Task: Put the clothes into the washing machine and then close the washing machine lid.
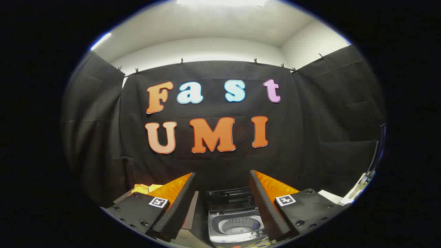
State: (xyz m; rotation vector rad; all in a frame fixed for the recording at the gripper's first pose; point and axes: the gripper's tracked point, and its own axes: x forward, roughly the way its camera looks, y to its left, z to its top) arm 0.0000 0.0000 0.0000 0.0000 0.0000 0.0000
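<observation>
A small grey washing machine (236, 224) stands low between my two fingers, a little ahead of them. Its lid (230, 198) is raised at the back, and the round drum (240, 225) below it lies open to view with nothing visible inside. A yellow piece of clothing (143, 188) lies to the left, beyond the left finger, partly hidden behind it. My gripper (222, 191) is held above the machine, open, with a wide gap and nothing between the fingers.
Black cloth walls close off the space behind and on both sides. A brown box-like edge (192, 213) sits just left of the washing machine. White objects (348, 196) lie at the far right, beside a dark upright stand.
</observation>
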